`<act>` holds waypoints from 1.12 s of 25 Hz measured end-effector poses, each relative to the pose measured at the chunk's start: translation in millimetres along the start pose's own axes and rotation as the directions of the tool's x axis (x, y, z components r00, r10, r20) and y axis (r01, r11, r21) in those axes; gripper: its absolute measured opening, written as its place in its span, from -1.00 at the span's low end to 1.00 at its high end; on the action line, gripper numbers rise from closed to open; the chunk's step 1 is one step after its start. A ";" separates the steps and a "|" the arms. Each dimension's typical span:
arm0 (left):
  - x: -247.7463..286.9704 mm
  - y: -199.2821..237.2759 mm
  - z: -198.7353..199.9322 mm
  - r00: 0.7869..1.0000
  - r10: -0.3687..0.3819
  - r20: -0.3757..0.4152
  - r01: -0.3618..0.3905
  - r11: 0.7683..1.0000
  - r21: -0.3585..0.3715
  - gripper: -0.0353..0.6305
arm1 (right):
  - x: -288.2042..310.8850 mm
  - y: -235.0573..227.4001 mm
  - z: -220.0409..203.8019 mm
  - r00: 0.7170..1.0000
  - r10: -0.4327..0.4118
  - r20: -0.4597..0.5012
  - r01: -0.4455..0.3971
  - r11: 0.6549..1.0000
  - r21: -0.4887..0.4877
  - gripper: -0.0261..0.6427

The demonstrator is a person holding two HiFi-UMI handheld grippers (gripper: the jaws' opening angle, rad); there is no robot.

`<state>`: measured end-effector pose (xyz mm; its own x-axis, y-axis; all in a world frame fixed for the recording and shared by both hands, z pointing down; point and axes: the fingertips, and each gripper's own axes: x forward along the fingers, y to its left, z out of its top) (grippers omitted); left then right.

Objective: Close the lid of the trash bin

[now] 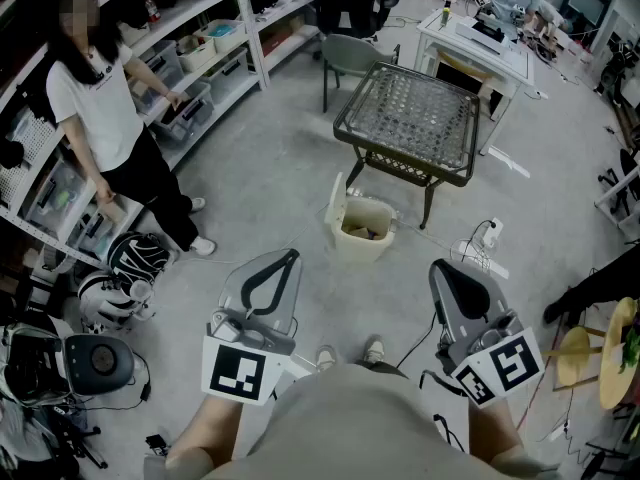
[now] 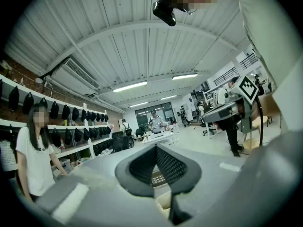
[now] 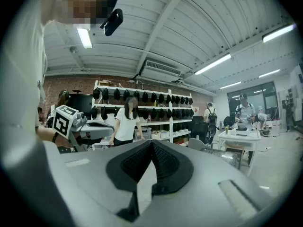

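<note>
Trash bin (image 1: 366,246) centre frame, lid (image 1: 337,203) upright, open. Left gripper (image 1: 288,259) and right gripper (image 1: 446,268) lower frame, jaws together, empty.

Ahead of you, the trash bin (image 1: 362,230) stands on the floor just in front of the table (image 1: 410,118), with its lid (image 1: 336,196) upright at its left side. A chair (image 1: 345,58) sits behind the table's left corner and a desk (image 1: 480,43) behind its right. Shelves (image 1: 200,53) run along your left, with a person (image 1: 105,118) beside them. A power strip (image 1: 487,235) lies right of the bin. Your left gripper (image 1: 290,255) and right gripper (image 1: 440,266) are nearer you, on either side of the bin.
</note>
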<state>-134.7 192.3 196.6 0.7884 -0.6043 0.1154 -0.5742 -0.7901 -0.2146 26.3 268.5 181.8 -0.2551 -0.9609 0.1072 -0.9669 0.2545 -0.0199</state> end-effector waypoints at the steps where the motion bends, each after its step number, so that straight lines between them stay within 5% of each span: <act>1: -0.6 2.1 -0.2 1.000 -0.001 0.002 0.001 1.000 0.001 -0.89 | 1.5 0.4 -0.2 1.000 -0.005 0.000 0.005 1.000 0.003 -0.91; 17: 1.2 20.9 -13.5 0.999 -0.033 -0.010 0.033 0.999 0.015 -0.89 | 17.7 4.9 -18.9 0.999 -0.039 -0.019 0.040 0.997 0.070 -0.91; 28: 61.9 57.1 -31.7 0.998 0.004 -0.064 -0.006 1.000 -0.027 -0.89 | 86.3 -57.6 -50.3 0.996 -0.004 -0.085 0.016 0.989 0.146 -0.91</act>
<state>-125.7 106.5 222.2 0.7701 -0.6131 0.1764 -0.5848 -0.7889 -0.1886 60.4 176.3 242.2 -0.2497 -0.9492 0.1916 -0.9617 0.2200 -0.1633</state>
